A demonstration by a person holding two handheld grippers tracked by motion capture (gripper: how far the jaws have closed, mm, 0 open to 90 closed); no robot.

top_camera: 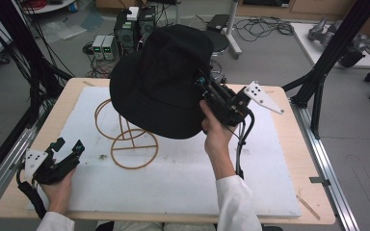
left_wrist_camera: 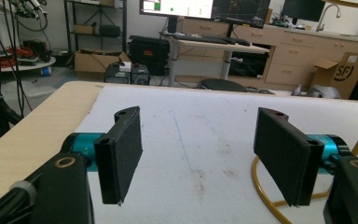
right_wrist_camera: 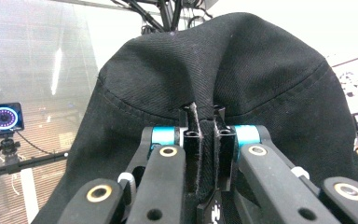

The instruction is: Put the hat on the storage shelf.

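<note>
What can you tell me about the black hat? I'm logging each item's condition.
The black hat is a soft bucket hat of woven cloth, with a rounded crown, a stitched seam and a drooping brim. It hangs in the air above the gold wire stand; whether it touches the stand cannot be told. The right gripper is shut on a pinched fold of its cloth.

"SF" on cardboard box (left_wrist_camera: pixel 344 70)

A light wooden table (top_camera: pixel 294 192) with a white mat (top_camera: pixel 183 178) and a golden wire stand (top_camera: pixel 132 144) on it.
</note>
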